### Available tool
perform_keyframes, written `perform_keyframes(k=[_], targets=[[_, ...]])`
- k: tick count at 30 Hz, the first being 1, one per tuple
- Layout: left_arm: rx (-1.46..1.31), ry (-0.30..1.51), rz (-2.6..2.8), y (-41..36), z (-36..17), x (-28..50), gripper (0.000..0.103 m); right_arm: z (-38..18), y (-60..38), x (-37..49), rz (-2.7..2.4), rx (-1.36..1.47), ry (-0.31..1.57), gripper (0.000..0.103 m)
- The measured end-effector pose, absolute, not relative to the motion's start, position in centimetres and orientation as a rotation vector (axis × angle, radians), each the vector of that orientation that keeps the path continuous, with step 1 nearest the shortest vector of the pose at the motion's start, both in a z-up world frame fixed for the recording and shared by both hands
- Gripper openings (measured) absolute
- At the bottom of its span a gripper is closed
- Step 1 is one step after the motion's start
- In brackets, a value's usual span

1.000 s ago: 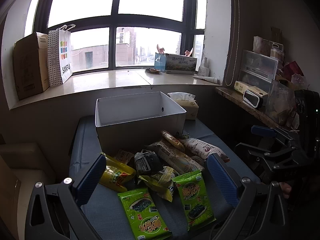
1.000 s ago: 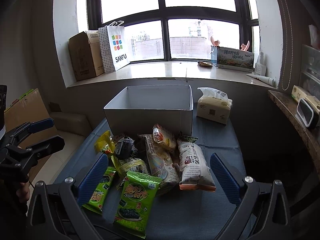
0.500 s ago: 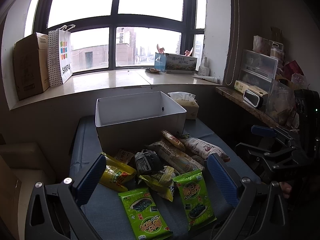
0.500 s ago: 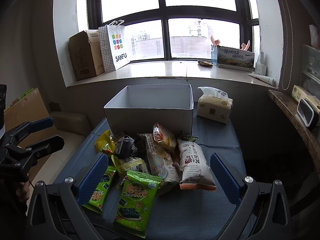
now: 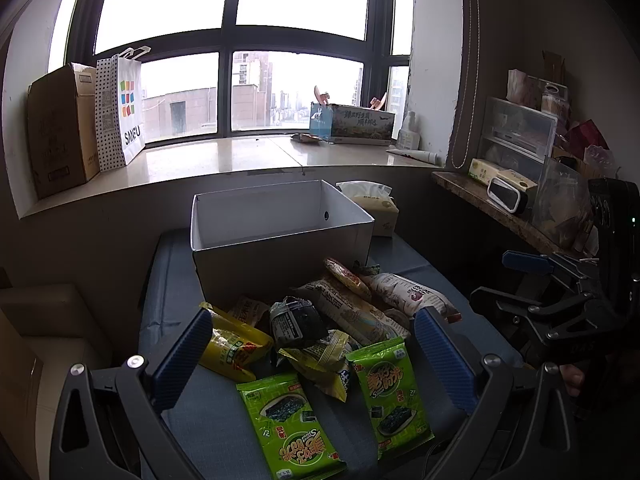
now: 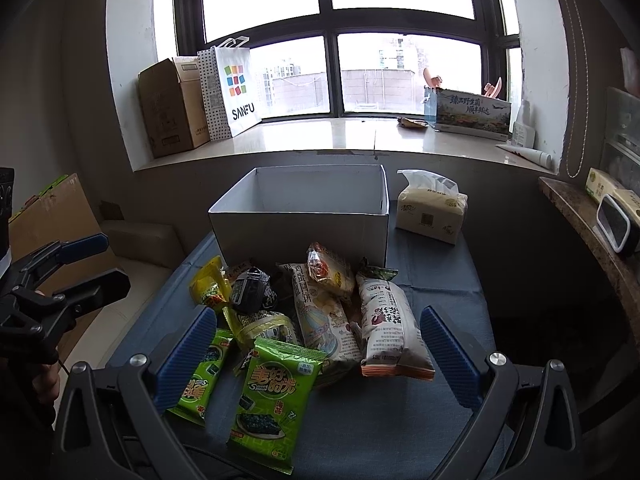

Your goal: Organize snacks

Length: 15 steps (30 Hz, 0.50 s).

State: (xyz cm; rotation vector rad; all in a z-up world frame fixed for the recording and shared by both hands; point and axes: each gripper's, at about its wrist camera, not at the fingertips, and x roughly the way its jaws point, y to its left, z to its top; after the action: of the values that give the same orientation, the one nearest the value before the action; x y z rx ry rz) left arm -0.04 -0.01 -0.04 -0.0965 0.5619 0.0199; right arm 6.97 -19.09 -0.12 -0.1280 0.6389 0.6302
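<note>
A pile of snack packets lies on a blue-covered table (image 6: 440, 280) in front of an open white box (image 6: 304, 216), which looks empty. Two green seaweed packets (image 6: 276, 396) (image 5: 292, 428) lie nearest, with a yellow packet (image 5: 232, 348), a black packet (image 6: 252, 288) and long pale packets (image 6: 388, 320) behind. My left gripper (image 5: 312, 344) is open and empty, held back above the near edge of the pile. My right gripper (image 6: 316, 336) is open and empty, also above the near edge. Each gripper shows at the side of the other's view.
A tissue pack (image 6: 432, 212) stands right of the box. The windowsill behind holds a cardboard box (image 6: 168, 108), a white SANFU bag (image 6: 232, 88) and a printed carton (image 6: 468, 112). A shelf with clutter (image 5: 516, 196) runs along the right wall.
</note>
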Motion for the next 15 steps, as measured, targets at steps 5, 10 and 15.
perform_keyframes(k=[5, 10, 15], targets=[[-0.098, 0.562, 0.019, 0.0, -0.1, 0.0, 0.103, -0.2, -19.1, 7.0, 0.630, -0.130, 0.643, 0.103], [-0.103, 0.569, 0.022, 0.0, -0.2, 0.0, 0.103, -0.6, -19.2, 7.5, 0.653, -0.113, 0.666, 0.103], [-0.115, 0.583, 0.018, 0.4, -0.7, 0.1, 0.103, -2.3, -19.3, 9.6, 0.657, -0.135, 0.711, 0.103]])
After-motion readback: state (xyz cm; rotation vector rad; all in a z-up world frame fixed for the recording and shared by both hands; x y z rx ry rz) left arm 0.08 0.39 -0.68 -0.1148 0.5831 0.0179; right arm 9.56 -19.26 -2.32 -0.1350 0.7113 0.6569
